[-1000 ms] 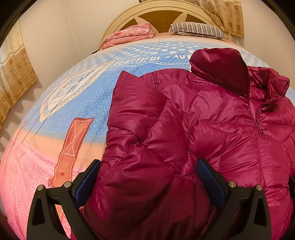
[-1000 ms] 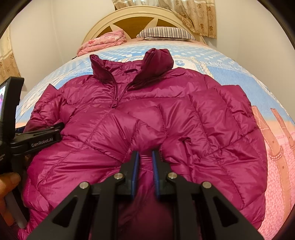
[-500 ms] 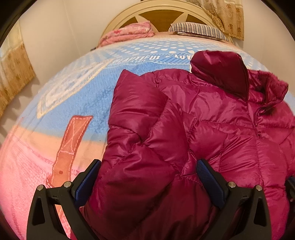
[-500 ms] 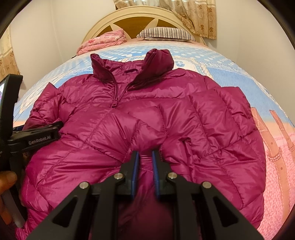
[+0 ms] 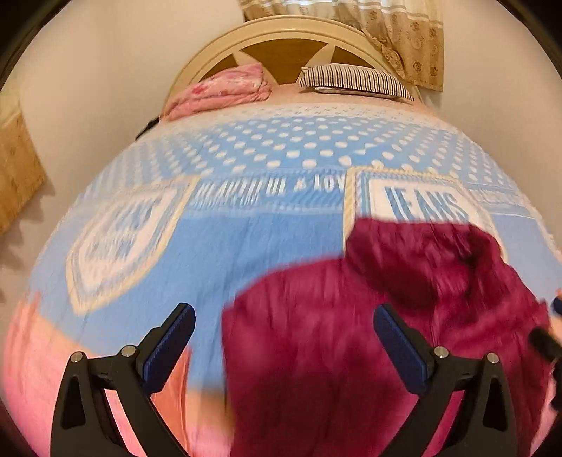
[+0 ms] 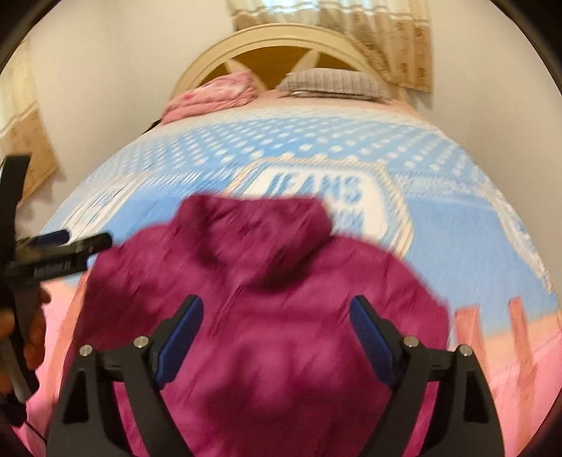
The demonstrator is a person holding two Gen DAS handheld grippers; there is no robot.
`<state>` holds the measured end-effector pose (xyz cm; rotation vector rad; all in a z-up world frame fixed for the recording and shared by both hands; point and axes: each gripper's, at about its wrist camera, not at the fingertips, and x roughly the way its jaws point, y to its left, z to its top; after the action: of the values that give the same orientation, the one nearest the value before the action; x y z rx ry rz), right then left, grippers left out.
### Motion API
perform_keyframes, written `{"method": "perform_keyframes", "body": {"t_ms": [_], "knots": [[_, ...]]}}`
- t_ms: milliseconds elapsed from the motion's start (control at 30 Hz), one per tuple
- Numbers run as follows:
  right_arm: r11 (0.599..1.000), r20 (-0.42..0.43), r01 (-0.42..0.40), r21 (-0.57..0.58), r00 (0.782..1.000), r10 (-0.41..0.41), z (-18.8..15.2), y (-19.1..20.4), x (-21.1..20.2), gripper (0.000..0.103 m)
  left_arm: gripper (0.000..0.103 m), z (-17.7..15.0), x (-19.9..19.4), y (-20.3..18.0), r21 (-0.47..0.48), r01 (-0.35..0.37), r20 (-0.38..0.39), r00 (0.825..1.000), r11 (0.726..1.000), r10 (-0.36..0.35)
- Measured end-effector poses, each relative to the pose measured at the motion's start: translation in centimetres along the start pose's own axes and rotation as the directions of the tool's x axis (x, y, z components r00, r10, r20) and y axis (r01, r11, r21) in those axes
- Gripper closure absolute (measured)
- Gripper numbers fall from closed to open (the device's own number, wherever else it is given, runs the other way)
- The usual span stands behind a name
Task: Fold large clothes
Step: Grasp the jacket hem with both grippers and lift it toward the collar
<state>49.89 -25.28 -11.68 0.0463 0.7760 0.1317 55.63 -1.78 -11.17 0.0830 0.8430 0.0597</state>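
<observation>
Jacket point(image 6: 267, 316), magenta, blurred, being seen lying on bedspread point(image 5: 246, 246) below both grippers, L gripper point(image 5: 284, 341) jaws being held wide w/ nothing gripped, R gripper point(image 6: 277, 334) jaws just opened, wide, nothing being pressed btwn pads.

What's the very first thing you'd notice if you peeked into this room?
The big shiny magenta puffer jacket, lying on the near part of the bed, blurry in both views. Under it spreads a bright blue bedspread with white dots and a "JEANS" patch, turning pink nearer the camera. At the far end, by the round headboard, sit a folded pink blanket and a striped pillow.
</observation>
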Motion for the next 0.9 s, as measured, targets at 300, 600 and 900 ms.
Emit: {"method": "perform_keyframes", "body": {"t_ms": [300, 600, 900], "knots": [[0.998, -0.114, 0.058, -0.027, 0.992, -0.061, 6.6, -2.6, 8.8, 0.017, 0.001, 6.2, 9.6, -4.4, 0.056, 0.025, -0.085, 0.996, 0.998, -0.020], [0.986, -0.145, 0.066, -0.151, 0.985, -0.088, 5.2, -3.2, 10.6, 0.092, 0.094, 4.5, 9.4, -5.3, 0.106, 0.132, -0.100, 0.988, 0.986, -0.121], [0.969, -0.063, 0.076, -0.235, 0.994, -0.093, 1.3, -2.7, 6.5, 0.095, 0.097, -0.8, 4.6, -4.4, 0.170, 0.142, -0.003, 0.990, 0.975, -0.144]]}}
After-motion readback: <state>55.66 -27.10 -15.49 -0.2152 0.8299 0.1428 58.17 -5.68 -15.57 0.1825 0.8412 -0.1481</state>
